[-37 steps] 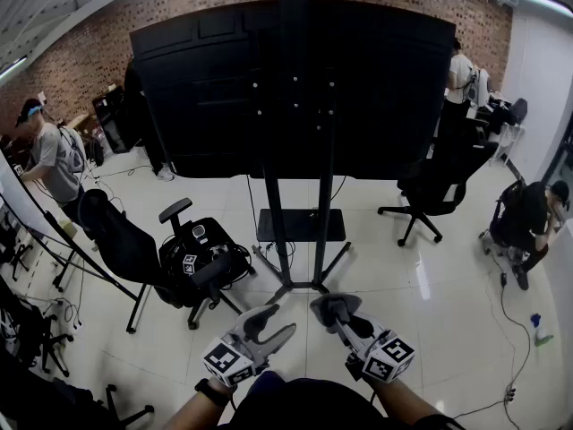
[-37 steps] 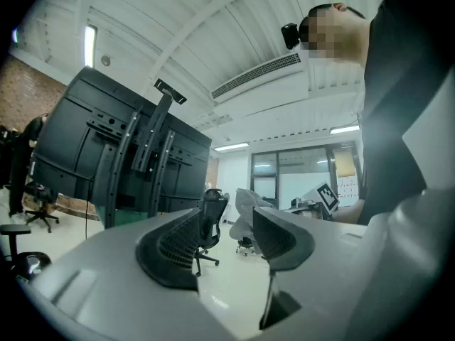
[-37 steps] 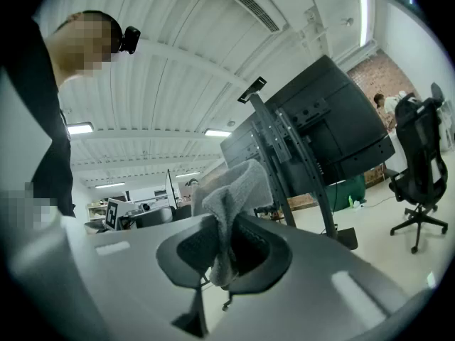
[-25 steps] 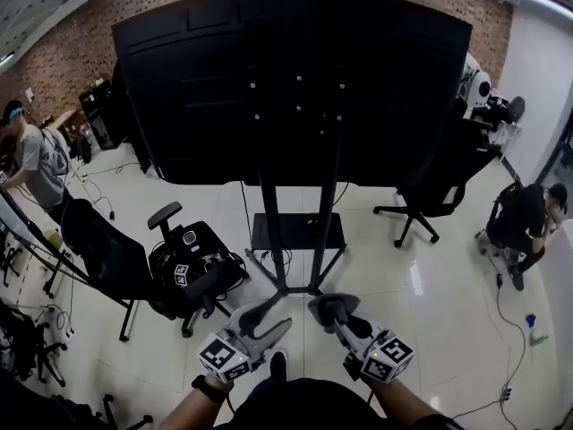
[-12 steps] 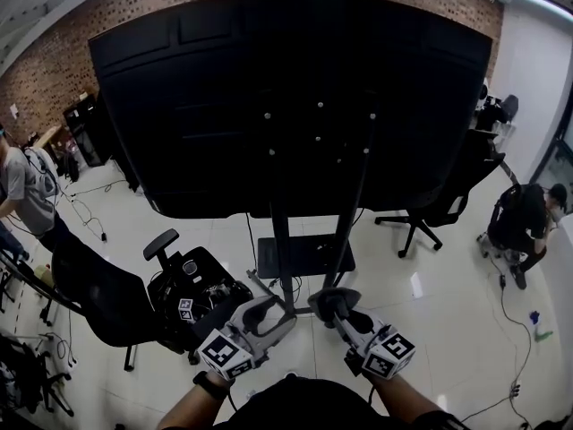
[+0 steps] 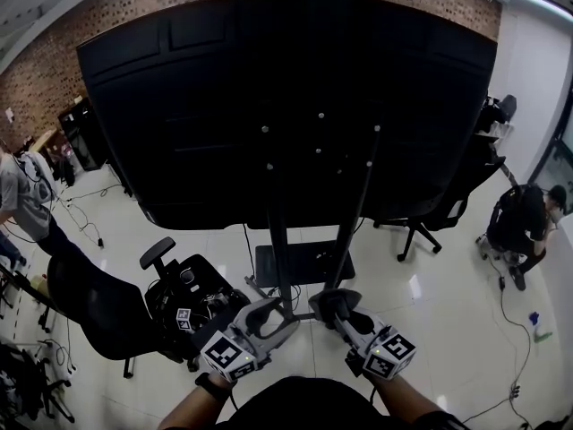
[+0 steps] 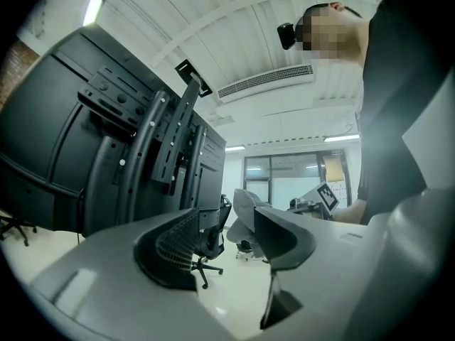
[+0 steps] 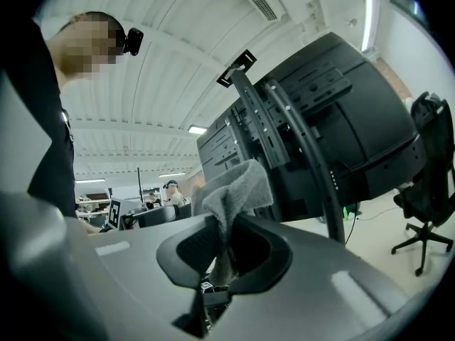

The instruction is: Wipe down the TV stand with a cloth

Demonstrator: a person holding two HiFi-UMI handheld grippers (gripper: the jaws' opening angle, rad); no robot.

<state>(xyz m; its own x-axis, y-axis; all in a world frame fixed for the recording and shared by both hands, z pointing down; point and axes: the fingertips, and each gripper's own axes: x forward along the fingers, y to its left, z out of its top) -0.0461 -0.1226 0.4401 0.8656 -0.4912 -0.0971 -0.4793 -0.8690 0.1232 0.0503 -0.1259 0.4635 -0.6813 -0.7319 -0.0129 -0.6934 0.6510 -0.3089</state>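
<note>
Before the TV stand [image 6: 280, 240], right tongs [image 8: 224, 251] clamp a grey cloth [image 8: 238, 187]; left tongs [image 7: 227, 254] gape empty.

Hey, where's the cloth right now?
The cloth is clamped in the right gripper, bunched above its jaws mid right gripper view; in the head view it is low, right of centre, near the base of the TV stand.

The cloth [image 8: 234, 187] looks like soft, fuzzy grey fabric — the TV stand [image 6: 280, 249] is matt black metal, TV back [image 6: 224, 106] dull black plastic, floor [image 6: 439, 303] glossy white tile, brick wall [image 6: 54, 56] rough.
</note>
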